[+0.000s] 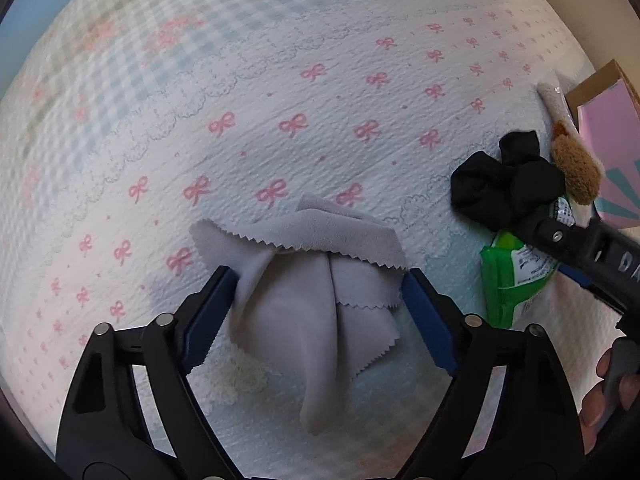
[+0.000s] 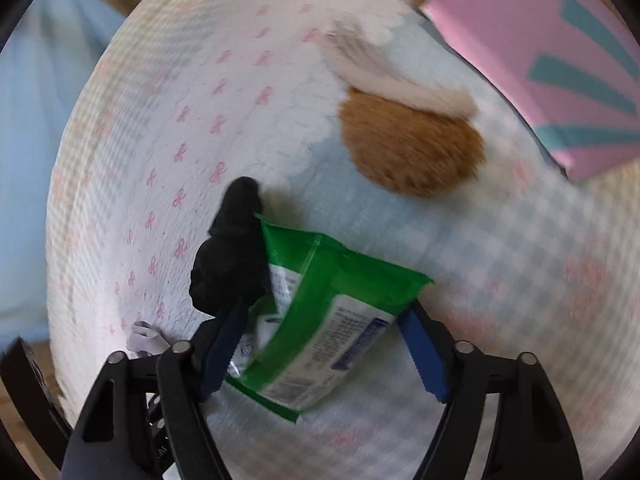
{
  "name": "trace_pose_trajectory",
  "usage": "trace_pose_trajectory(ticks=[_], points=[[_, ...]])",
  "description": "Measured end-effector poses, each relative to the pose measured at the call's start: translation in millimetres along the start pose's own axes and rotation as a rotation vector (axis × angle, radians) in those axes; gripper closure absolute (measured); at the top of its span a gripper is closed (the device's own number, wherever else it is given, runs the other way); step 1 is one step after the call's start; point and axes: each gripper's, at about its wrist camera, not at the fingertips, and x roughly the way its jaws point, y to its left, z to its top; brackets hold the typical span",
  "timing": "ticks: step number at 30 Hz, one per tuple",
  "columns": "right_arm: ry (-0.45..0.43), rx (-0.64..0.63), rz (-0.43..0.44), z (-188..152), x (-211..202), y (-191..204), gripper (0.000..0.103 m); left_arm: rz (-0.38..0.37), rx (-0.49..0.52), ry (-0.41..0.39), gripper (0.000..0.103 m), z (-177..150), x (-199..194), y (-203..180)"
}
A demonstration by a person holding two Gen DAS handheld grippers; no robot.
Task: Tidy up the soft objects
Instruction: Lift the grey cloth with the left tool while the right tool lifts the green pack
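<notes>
Probably a home bedroom, bow-print quilted bedspread [image 1: 320, 100], plush toy [image 2: 412, 148], pink box [image 2: 540, 60]

A white crinkled bedspread [image 1: 320, 92] is showing pink bows, with pale blue gingham along its edge. A pale grey zigzag-edged cloth [image 1: 308, 280] is lying on it, as are a black fabric scrunchie [image 1: 504, 184], a green-and-white wipes packet [image 2: 320, 320], a tan-and-cream plush toy [image 2: 408, 144] and a pink box with teal stripes [image 2: 560, 60].

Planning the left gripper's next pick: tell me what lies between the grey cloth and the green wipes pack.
Only bare bedspread; in the left wrist view nothing sits between the grey cloth and the green wipes pack.
</notes>
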Motion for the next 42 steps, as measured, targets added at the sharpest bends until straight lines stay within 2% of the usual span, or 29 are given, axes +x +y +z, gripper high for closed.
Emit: trace_pose_trajectory(ticks=[1, 3, 5, 7, 10, 16, 24, 35, 42], points=[[-0.007, -0.029, -0.009, -1, 0, 3, 0.037, 0.018, 0.004, 0.000, 0.034, 1, 1, -1], [-0.019, -0.064, -0.008, -4, -2, 7, 0.043, 0.033, -0.002, 0.002, 0.041, 2, 1, 0], [-0.030, -0.092, -0.005, -8, -3, 9, 0.047, 0.033, -0.023, -0.005, 0.063, 5, -2, 6], [-0.032, -0.105, -0.004, -14, -6, 13, 0.052, 0.040, -0.040, -0.009, 0.076, 8, -5, 16], [-0.029, -0.114, 0.013, -17, -9, 12, 0.059, 0.022, -0.067, -0.019, 0.085, 7, -8, 29], [-0.036, -0.119, 0.031, -22, -21, 6, 0.065, 0.027, -0.079, -0.036, 0.090, 4, -24, 37], [-0.082, -0.137, 0.075, -18, -60, -2, 0.066, 0.037, -0.128, -0.122, 0.090, -2, -85, 33], [-0.186, -0.207, 0.180, -25, -162, -18, 0.067, 0.040, -0.115, -0.270, 0.090, -29, -199, -27], [-0.263, -0.262, 0.214, -13, -250, -45, 0.067, 0.020, -0.056, -0.390, 0.090, -21, -276, -88]])
